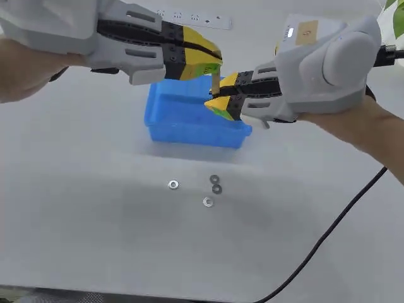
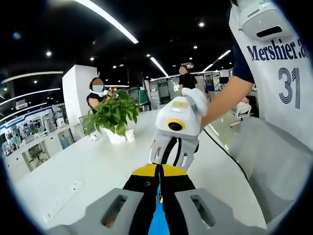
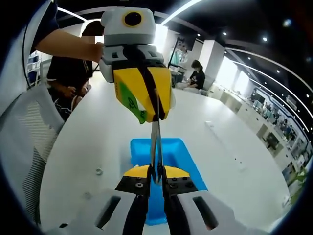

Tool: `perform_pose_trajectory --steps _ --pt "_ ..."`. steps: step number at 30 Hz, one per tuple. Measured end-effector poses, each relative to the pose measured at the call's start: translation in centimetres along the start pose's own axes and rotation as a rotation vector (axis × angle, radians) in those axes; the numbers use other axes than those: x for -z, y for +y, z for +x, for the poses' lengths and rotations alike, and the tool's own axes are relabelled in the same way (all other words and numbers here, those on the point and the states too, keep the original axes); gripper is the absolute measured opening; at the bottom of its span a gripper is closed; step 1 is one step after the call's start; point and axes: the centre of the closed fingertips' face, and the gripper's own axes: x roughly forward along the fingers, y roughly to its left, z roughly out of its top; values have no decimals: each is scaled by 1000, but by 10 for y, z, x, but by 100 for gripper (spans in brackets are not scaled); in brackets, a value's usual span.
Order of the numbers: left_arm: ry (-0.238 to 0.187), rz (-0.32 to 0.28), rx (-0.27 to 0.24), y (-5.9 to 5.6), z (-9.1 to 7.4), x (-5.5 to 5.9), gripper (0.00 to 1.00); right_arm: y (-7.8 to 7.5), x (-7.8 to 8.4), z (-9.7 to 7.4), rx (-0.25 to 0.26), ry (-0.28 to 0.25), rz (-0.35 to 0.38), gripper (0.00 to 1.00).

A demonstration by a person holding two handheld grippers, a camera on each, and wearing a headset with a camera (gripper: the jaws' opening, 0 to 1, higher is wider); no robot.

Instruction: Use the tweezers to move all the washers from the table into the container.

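— What sits at the bottom?

— The left tongs [image 2: 159, 170], black with yellow tips, jaws pressed together. A sliver of blue container [image 2: 157, 223] shows low down between them.

— And straight ahead?

— The right tongs [image 2: 168, 160] point back toward the camera, tips close against the left ones. An arm [image 2: 225, 98] reaches in from the right to hold them. Behind it is a white top [image 2: 274, 98] printed with 31.

— Anything on the desk [image 2: 98, 166]?

— A potted plant [image 2: 111, 115] stands far back on the left. A socket strip [image 2: 61, 200] lies near the left edge, and a black cable [image 2: 225, 152] trails off to the right. 1 person [image 2: 96, 95] stands behind the plant, another [image 2: 186, 78] farther off.
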Motion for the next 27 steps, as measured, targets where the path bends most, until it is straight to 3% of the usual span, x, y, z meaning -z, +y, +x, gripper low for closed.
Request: perform_pose_trajectory --steps 6,8,17,27 --pt "19 -26 -22 7 5 17 4 -9 17 15 2 21 21 10" --pt "22 -40 -27 17 7 31 4 -9 23 19 -4 28 31 10" --pt "49 -65 -42 11 8 40 4 -4 37 24 -7 54 57 10" --pt "53 -82 -61 18 13 42 4 -10 40 28 5 54 108 10"
